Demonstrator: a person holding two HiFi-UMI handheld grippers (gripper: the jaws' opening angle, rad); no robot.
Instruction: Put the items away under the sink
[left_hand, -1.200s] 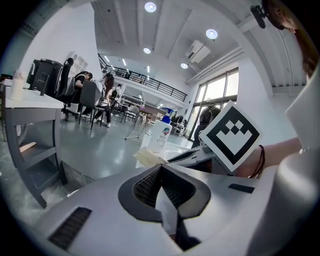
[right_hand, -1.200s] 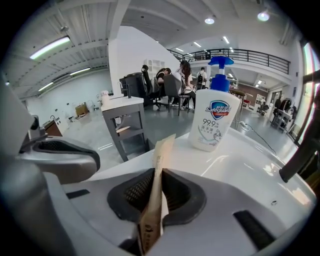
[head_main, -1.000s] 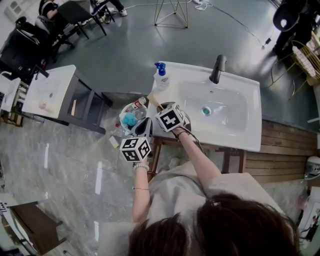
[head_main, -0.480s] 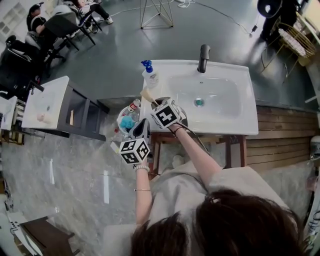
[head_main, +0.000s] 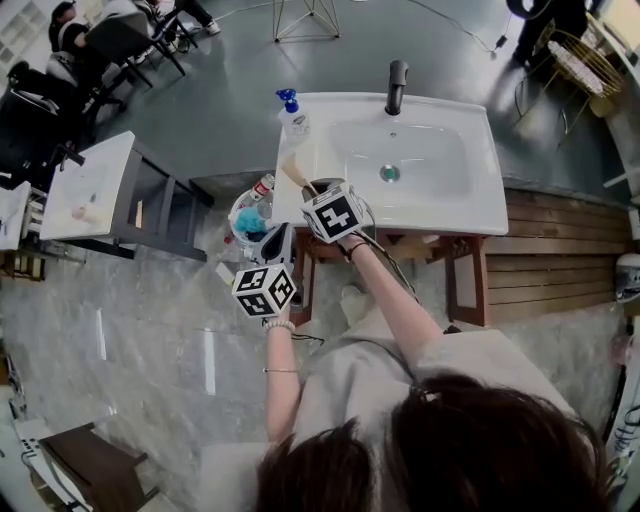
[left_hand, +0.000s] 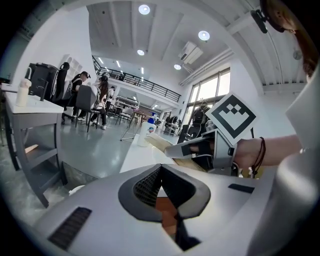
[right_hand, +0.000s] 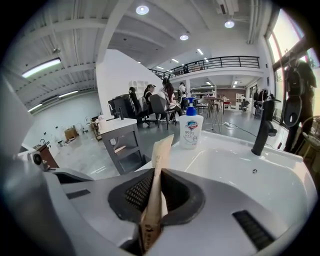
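My right gripper (head_main: 315, 190) is shut on a flat tan paper packet (head_main: 294, 170) over the front left corner of the white sink (head_main: 450, 205). In the right gripper view the packet (right_hand: 157, 165) stands upright between the pads of the right gripper (right_hand: 156, 176). My left gripper (head_main: 278, 243) hangs just left of the sink's edge, beside and below the right one. The left gripper (left_hand: 160, 169) has its tips together with nothing between them. That view also shows the right gripper (left_hand: 176, 150) and the packet (left_hand: 159, 143).
A soap bottle (head_main: 292, 118) with a blue pump stands on the sink's back left corner, and a black faucet (head_main: 397, 85) at the back. A round bucket (head_main: 238, 212) of items sits on the floor to the left. Wooden legs (head_main: 303, 285) carry the sink. A grey side table (head_main: 110, 185) stands farther left.
Both grippers have drawn a little back from the sink's corner toward the person and risen slightly. The right one still holds the packet. The head view has shifted.
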